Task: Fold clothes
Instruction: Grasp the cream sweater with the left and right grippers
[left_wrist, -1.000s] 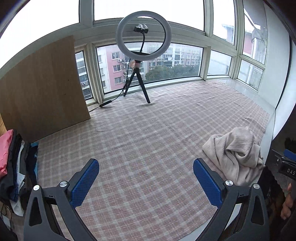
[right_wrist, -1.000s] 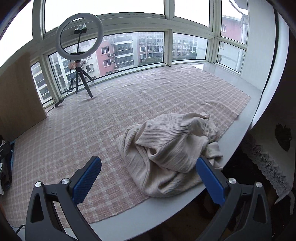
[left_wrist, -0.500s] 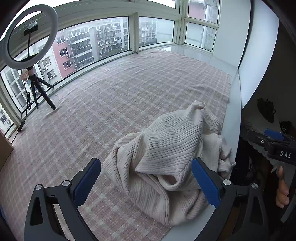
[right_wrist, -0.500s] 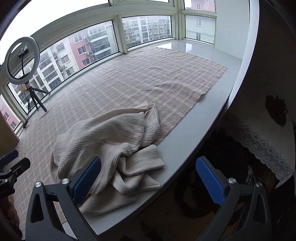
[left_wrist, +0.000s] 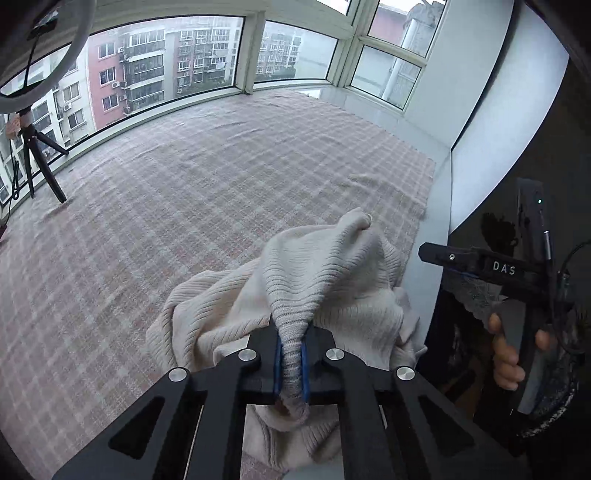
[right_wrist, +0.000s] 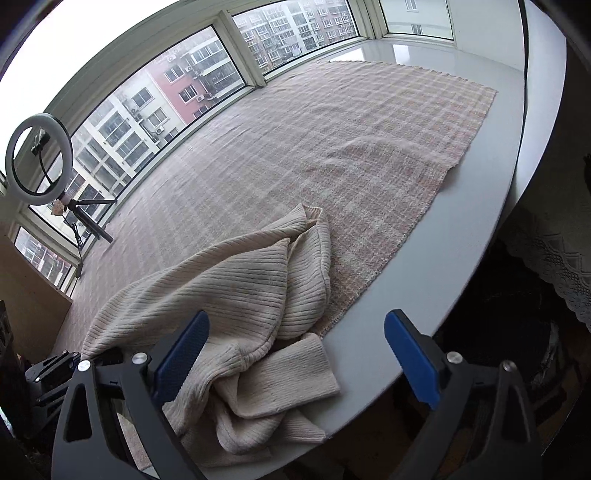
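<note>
You are wearing nothing that shows on your hand (left_wrist: 508, 354). Your left gripper (left_wrist: 291, 363) and right gripper (right_wrist: 295, 362) are showing black frames, silver screws and blue fingers (right_wrist: 412, 360); one is bearing white "DAS" lettering.

A sweater (right_wrist: 236, 302) lies bunched on the near edge of a plaid cloth (right_wrist: 332, 147) covering a window ledge (right_wrist: 491, 221). A ring light on a tripod (right_wrist: 38, 166) stands far left by the windows (right_wrist: 166, 92).

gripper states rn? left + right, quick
Left gripper: closed, fingers pinching a fold of the beige knit sweater.
Right gripper: open and closing, fingers clamping nothing, sweater cuff lies below between them.
</note>
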